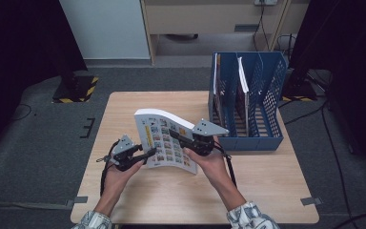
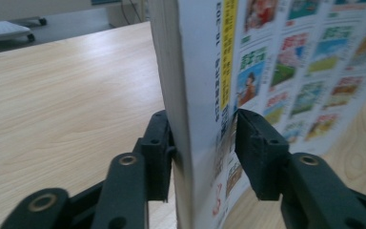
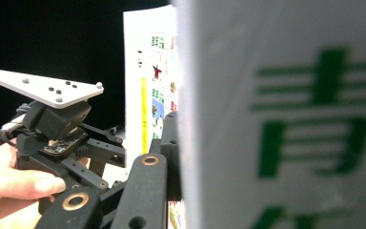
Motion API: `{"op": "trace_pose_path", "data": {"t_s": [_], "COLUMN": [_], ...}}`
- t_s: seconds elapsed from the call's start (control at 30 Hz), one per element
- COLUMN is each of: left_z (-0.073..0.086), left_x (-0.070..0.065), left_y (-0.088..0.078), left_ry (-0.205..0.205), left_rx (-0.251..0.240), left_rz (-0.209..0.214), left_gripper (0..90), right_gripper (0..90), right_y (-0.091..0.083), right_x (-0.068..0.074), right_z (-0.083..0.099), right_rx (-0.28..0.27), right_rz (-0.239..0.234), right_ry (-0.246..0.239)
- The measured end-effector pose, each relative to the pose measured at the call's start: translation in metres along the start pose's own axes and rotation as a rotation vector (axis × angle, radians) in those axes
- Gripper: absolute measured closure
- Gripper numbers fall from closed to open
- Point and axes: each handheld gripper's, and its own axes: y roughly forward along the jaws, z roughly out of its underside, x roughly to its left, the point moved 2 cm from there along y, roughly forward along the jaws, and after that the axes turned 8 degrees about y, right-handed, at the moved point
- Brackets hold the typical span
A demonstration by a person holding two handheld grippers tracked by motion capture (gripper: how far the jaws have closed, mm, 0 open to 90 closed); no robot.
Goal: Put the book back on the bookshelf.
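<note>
Holding the thick book [image 1: 164,138] upright for the file rack [image 1: 248,102] at 1 o'clock: our right gripper [image 1: 187,138] clamps it, our left gripper [image 2: 205,143] straddles its spine, pads slack.

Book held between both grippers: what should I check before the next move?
1. Right gripper has a grip on the book: ok. Its jaws clamp the book's right side and hold it up off the table.
2. Left gripper has a grip: cannot tell. The book sits between the jaws and one touches the page block, but contact on the cover side is unclear.
3. Book is straight: not ok. The cover bows between the two grippers.
4. Blue file rack has a free slot: ok. The rightmost compartment looks empty.
5. Rack is upright: ok.
</note>
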Motion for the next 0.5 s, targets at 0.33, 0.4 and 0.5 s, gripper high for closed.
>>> {"op": "trace_pose_path", "data": {"t_s": [0.33, 0.4, 0.5], "left_z": [0.009, 0.011, 0.015], "left_x": [0.02, 0.022, 0.025], "left_y": [-0.011, -0.011, -0.01], "left_ry": [-0.027, -0.034, -0.038], "left_rx": [0.032, 0.045, 0.07], "left_rz": [-0.088, -0.096, -0.115], "left_gripper": [46.5, 44.0, 40.1], "right_gripper": [73.7, 73.7, 73.7], "right_y": [-0.007, -0.01, -0.014], "right_x": [-0.002, -0.005, -0.008], "right_z": [-0.008, -0.009, -0.013], "right_rx": [-0.025, -0.03, -0.044], "right_rz": [0.052, 0.06, 0.072], "right_ry": [-0.032, -0.024, -0.021]}}
